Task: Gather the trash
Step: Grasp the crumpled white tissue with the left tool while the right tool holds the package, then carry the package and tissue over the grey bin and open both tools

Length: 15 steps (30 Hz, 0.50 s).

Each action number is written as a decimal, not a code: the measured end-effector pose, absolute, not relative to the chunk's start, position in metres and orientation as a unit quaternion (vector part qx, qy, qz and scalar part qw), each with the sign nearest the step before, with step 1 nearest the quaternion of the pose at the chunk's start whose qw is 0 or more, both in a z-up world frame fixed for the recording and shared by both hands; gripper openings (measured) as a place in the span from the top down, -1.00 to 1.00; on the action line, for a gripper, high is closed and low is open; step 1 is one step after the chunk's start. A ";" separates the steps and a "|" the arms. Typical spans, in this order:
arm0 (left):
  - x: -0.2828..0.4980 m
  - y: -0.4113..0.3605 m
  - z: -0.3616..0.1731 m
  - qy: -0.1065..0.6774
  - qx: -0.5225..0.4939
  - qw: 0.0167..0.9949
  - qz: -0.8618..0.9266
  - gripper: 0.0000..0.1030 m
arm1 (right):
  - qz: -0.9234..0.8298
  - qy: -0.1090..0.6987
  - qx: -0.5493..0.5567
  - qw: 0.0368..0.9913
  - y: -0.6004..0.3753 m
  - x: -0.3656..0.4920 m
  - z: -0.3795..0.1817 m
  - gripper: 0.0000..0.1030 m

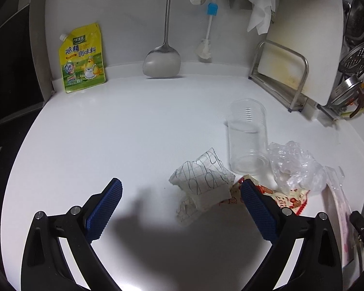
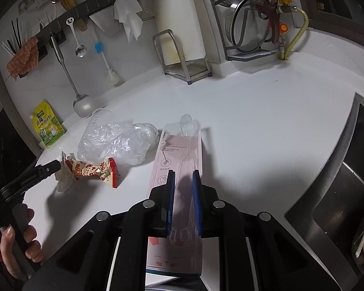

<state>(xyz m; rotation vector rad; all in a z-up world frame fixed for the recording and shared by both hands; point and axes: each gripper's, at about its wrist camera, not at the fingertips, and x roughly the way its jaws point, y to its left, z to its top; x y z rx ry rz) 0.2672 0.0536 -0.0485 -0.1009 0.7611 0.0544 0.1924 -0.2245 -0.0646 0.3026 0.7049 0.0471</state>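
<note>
Left hand-held gripper (image 1: pixel 180 195), left wrist view: jaws stand wide apart above the white counter (image 1: pixel 133 126), with nothing between the blue pads. A crumpled paper wad (image 1: pixel 203 180) with pen scribbles lies on the counter at 12 o'clock from the gripper, nearer the right pad. A red-and-white snack wrapper (image 1: pixel 288 200) lies at 3 o'clock from the wad, partly hidden behind the right finger. A clear plastic cup (image 1: pixel 248 135) lies on its side at 1 o'clock from the wad. A crumpled clear plastic bag (image 1: pixel 296 167) sits at 3 o'clock from the cup, touching it. A yellow seasoning pouch (image 1: pixel 82 58) leans against the wall at 10 o'clock. A metal spatula (image 1: pixel 162 60) hangs at 12 o'clock.

Right hand-held gripper (image 2: pixel 184 177), right wrist view: jaws are drawn close together, clamped on a long pink-and-clear toothbrush package (image 2: pixel 179 150) that extends toward 12 o'clock over the counter (image 2: pixel 267 133). The plastic bag (image 2: pixel 119 143) lies at 10 o'clock from the gripper. The snack wrapper (image 2: pixel 94 172) lies at 9 o'clock, with the paper wad (image 2: pixel 64 181) just beyond it. The left hand-held gripper (image 2: pixel 48 168) shows at 9 o'clock, its tip at the paper wad; a hand (image 2: pixel 21 237) grips its handle at 8 o'clock. A steel sink (image 2: pixel 339 206) lies at 3 o'clock.
</note>
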 end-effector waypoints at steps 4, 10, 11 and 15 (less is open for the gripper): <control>0.273 0.052 -0.052 0.375 -0.046 0.925 0.027 -0.48 | 0.027 0.344 0.148 0.927 -0.225 0.193 -0.068 0.73; 0.277 0.053 -0.053 0.381 -0.054 0.923 0.010 0.04 | 0.031 0.345 0.148 0.926 -0.224 0.191 -0.070 0.73; 0.276 0.054 -0.053 0.380 -0.055 0.923 0.007 0.17 | 0.032 0.345 0.148 0.926 -0.224 0.191 -0.070 0.73; 0.271 0.055 -0.048 0.373 -0.054 0.926 0.001 0.35 | 0.032 0.341 0.149 0.928 -0.225 0.186 -0.067 0.73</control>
